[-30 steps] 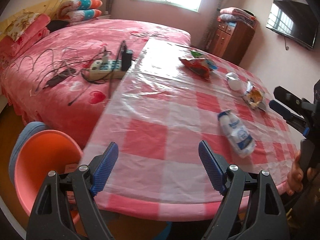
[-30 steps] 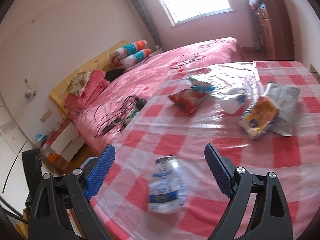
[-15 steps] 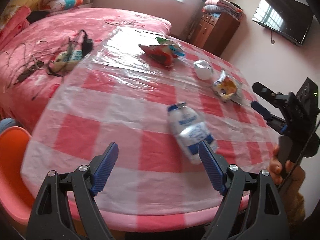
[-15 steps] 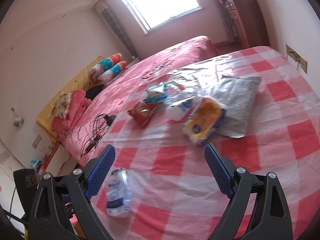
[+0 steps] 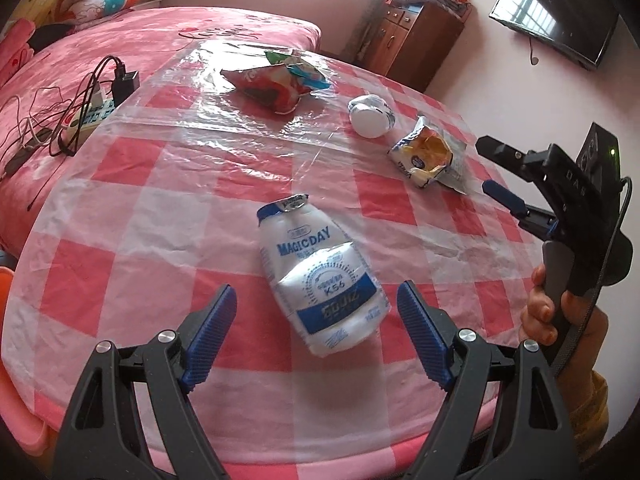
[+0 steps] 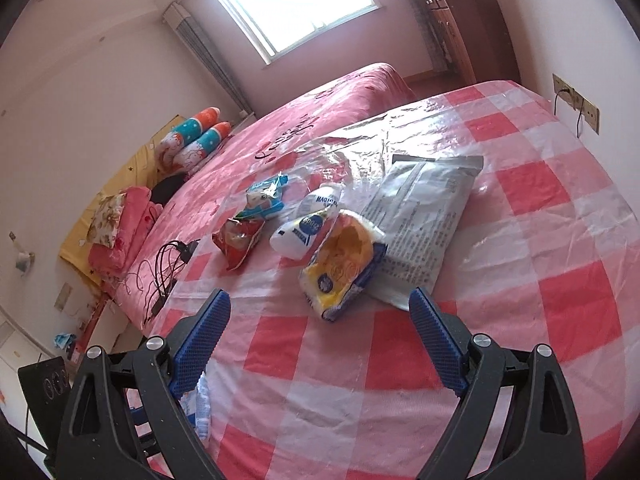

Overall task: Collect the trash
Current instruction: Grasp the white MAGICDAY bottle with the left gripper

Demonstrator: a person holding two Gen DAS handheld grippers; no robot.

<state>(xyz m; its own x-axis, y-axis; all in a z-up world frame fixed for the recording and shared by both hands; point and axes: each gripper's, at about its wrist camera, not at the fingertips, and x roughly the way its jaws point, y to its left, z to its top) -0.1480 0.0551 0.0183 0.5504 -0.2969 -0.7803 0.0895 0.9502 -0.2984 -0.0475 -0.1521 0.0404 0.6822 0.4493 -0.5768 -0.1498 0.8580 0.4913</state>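
Trash lies scattered on a round table (image 5: 160, 216) covered with a pink-and-white checked cloth under clear plastic. Left gripper (image 5: 316, 318) hovers low over the near edge, jaws spread wide, nothing pinched; a crushed white-and-blue milk bottle (image 5: 316, 272) lies on its side on the cloth, its bottom end sitting between the two blue pads without touching either. Right gripper (image 6: 320, 320) also spread wide and empty, pointing across the table at a yellow snack bag (image 6: 340, 264), which lies just ahead of the fingertips, open mouth up. That bag rests partly on a flat silver packet (image 6: 424, 216). Touching the yellow bag's far side, a second white bottle (image 6: 308, 224) lies on its side. Beyond it, a red chip bag (image 6: 236, 240) and a small teal wrapper (image 6: 264, 196), close together near the table's far left edge. In the left wrist view the right gripper (image 5: 496, 172) shows at the right edge, held by a hand (image 5: 560, 320), well apart from the milk bottle. Power strip (image 5: 88, 116) with tangled cables sits on the pink bed (image 5: 160, 36) beside the table. Wall TV (image 5: 556, 16) and wooden cabinet (image 5: 416, 40) in the background.
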